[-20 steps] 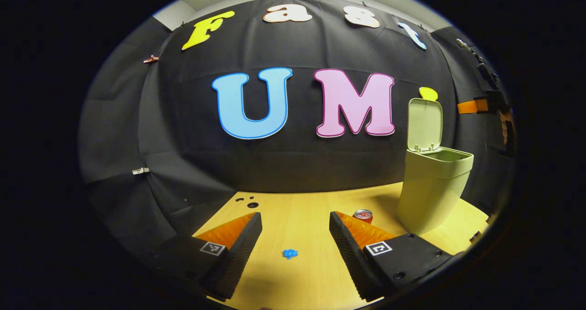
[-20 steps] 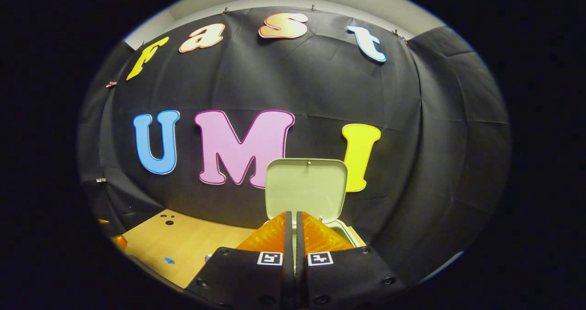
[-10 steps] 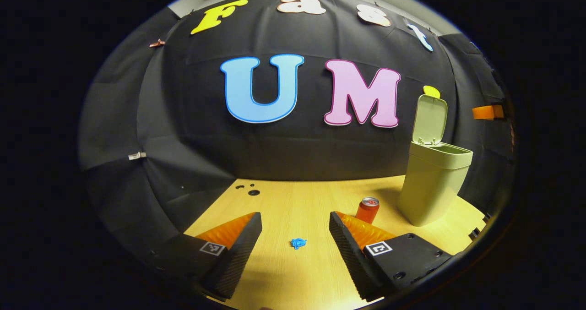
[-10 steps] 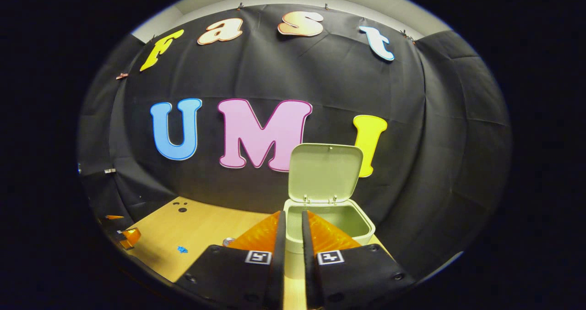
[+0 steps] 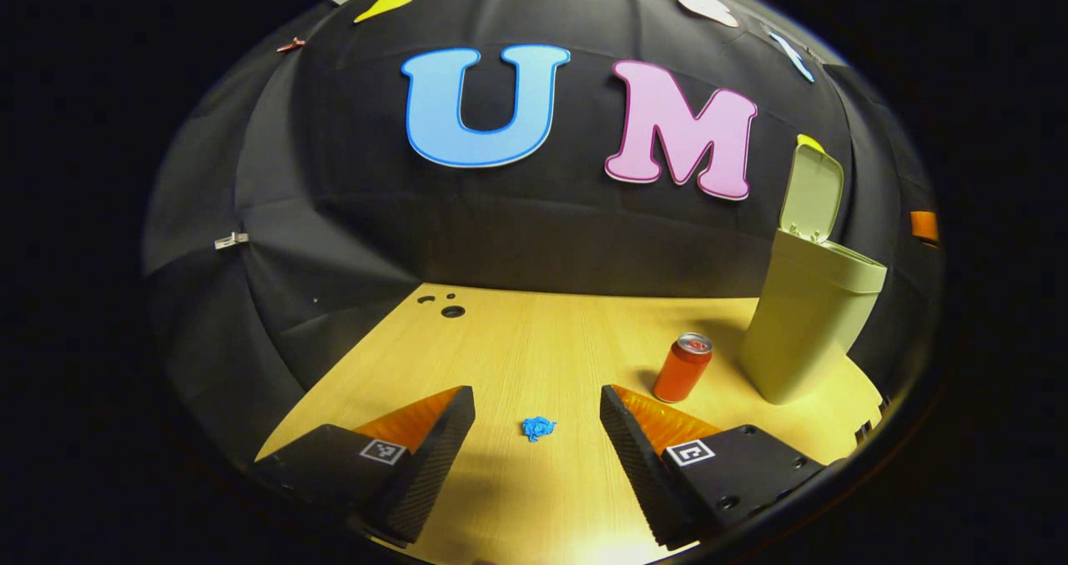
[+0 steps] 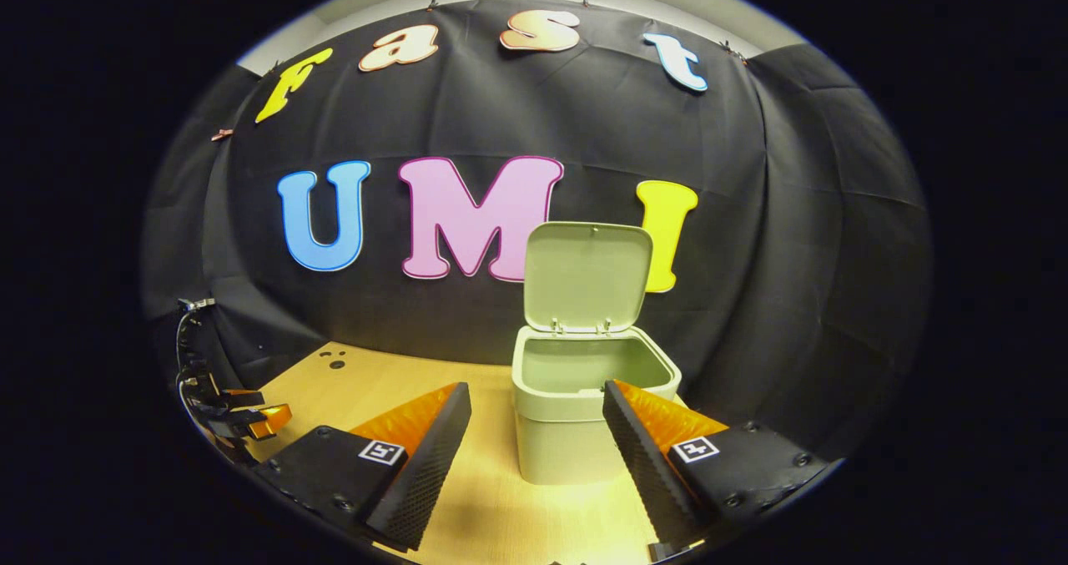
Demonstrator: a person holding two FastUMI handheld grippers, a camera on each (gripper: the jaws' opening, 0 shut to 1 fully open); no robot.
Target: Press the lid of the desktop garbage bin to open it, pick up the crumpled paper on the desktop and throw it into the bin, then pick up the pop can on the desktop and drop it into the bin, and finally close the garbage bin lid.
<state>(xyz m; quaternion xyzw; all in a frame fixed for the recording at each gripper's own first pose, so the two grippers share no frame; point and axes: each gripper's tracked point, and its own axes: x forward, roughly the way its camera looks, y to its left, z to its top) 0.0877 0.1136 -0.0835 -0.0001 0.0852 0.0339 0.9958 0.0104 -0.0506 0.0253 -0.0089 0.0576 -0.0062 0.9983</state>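
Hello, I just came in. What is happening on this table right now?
A person is clearing a wooden table with two handheld grippers. The green bin stands with its lid up. The left gripper, open, points at the blue crumpled paper lying between its fingers. The orange can stands upright beside the bin. The right gripper, open, faces the bin.

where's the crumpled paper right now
In the left gripper view the crumpled paper lies on the table, just ahead of the open left gripper between its fingers, left of the pop can.
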